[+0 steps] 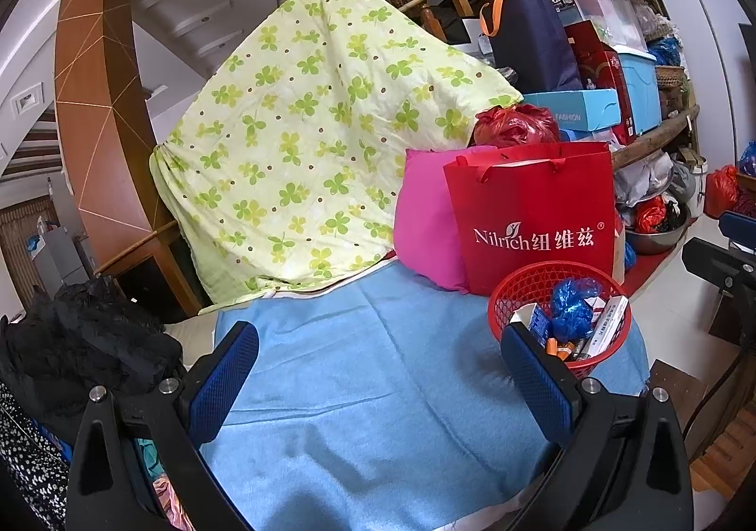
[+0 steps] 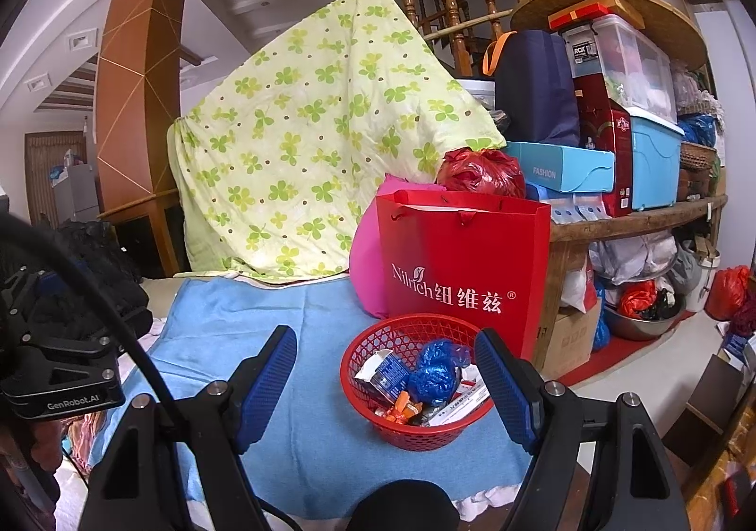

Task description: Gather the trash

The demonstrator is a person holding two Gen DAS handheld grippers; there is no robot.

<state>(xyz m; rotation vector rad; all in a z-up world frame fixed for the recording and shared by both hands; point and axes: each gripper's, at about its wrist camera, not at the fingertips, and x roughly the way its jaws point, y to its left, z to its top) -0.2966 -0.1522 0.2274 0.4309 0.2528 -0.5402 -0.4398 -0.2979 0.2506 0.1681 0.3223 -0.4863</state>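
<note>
A red mesh basket (image 2: 416,429) stands on a blue cloth (image 2: 227,332). It holds a crumpled blue plastic bag (image 2: 432,372), small cartons and orange wrappers. My right gripper (image 2: 385,375) is open and empty, its fingers on either side of the basket's near left part, above the cloth. In the left wrist view the basket (image 1: 519,280) sits at the right with the blue bag (image 1: 569,309) inside. My left gripper (image 1: 378,370) is open and empty over the bare blue cloth (image 1: 354,370), left of the basket. The left gripper's body also shows in the right wrist view, its fingers hidden.
A red paper bag (image 2: 463,266) and a pink cushion (image 2: 366,261) stand right behind the basket. A green clover quilt (image 2: 307,143) leans at the back. A shelf of boxes (image 2: 614,162) is at the right. Black clothes (image 1: 85,342) lie at the left.
</note>
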